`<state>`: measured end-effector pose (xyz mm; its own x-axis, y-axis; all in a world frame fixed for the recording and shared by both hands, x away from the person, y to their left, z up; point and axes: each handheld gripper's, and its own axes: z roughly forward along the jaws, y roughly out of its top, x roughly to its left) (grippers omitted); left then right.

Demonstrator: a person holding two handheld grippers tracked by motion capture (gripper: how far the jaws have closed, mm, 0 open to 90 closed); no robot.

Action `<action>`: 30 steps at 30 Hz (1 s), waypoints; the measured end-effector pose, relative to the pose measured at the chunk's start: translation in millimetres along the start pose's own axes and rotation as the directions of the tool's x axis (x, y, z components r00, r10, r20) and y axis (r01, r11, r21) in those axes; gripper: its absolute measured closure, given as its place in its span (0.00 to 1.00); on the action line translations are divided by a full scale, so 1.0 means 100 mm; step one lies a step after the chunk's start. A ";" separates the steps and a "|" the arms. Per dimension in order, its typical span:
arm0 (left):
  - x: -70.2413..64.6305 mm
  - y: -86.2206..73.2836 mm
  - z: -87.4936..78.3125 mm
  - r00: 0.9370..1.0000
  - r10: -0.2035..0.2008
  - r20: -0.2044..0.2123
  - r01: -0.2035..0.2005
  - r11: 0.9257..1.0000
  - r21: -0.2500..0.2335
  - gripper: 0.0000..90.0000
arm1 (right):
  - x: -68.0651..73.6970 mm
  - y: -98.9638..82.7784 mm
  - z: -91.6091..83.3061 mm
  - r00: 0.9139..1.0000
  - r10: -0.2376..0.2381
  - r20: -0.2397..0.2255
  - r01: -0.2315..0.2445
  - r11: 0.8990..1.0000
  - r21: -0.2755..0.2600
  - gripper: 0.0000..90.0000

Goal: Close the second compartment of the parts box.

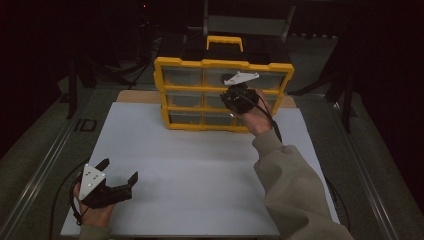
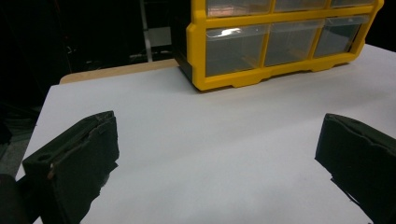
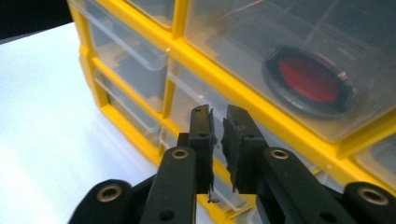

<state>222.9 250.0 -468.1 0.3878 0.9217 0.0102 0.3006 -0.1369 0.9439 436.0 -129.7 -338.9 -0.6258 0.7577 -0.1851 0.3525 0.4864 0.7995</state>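
My right arm reaches forward — its hand-held gripper [image 3: 218, 135], jaws slightly parted and empty, sits just before the yellow drawer cabinet [image 1: 223, 64]. My left hand-held gripper [image 1: 117, 176] rests wide open on the bench [image 1: 200, 175].

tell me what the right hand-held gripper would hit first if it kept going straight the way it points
Most likely the yellow drawer organizer. The right hand-held gripper points at its front, jaws a narrow gap apart with nothing between them, aimed at a clear drawer in the middle rows. Depth is hard to judge, but it looks close.
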 end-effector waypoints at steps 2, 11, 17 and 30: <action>0.00 0.00 0.00 1.000 0.000 -0.001 0.000 1.000 0.000 0.00 | 0.01 -0.02 -0.03 1.000 -0.003 -0.012 0.003 1.000 0.002 0.86; -0.01 0.00 0.00 1.000 -0.002 -0.002 0.002 1.000 -0.002 0.00 | 0.12 -0.13 -0.20 0.998 -0.012 -0.056 0.013 1.000 0.015 0.60; 0.00 0.00 -0.01 1.000 -0.003 -0.002 0.003 1.000 -0.003 0.00 | 0.20 -0.25 -0.28 0.998 -0.020 -0.059 0.021 1.000 0.020 0.43; -0.01 -0.01 -0.01 1.000 -0.004 -0.001 0.004 1.000 -0.004 0.00 | 0.37 -0.64 -0.38 0.995 -0.017 -0.100 0.021 0.999 0.035 0.19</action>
<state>221.1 249.6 -468.1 0.3862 0.9224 0.0071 0.2981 -0.1321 0.9453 363.4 -149.6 -375.2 -0.6983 0.7019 -0.1406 0.3637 0.5170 0.7749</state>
